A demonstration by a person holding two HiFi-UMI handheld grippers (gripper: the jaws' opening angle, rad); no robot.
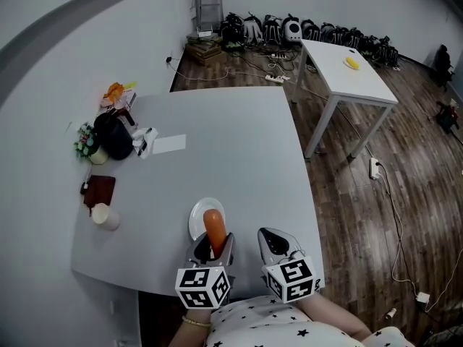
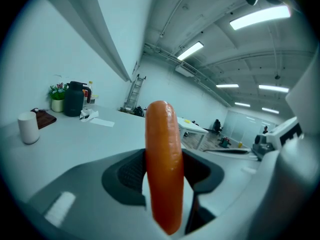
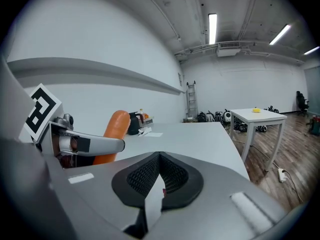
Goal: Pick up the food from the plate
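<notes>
An orange sausage (image 1: 215,230) stands clamped in my left gripper (image 1: 212,250), lifted over the near edge of a small white plate (image 1: 197,216) on the grey table (image 1: 217,150). In the left gripper view the sausage (image 2: 163,169) rises upright between the two dark pads. My right gripper (image 1: 277,246) hovers just right of the left one with its jaws together and nothing between them (image 3: 159,181). From the right gripper view the sausage (image 3: 113,134) shows behind the left gripper's finger.
A black kettle (image 1: 114,134), a small plant (image 1: 86,142), a white paper (image 1: 169,144), a brown coaster (image 1: 99,189) and a white cup (image 1: 105,216) sit along the table's left side. A white table (image 1: 347,71) stands at the back right, with cables on the wooden floor.
</notes>
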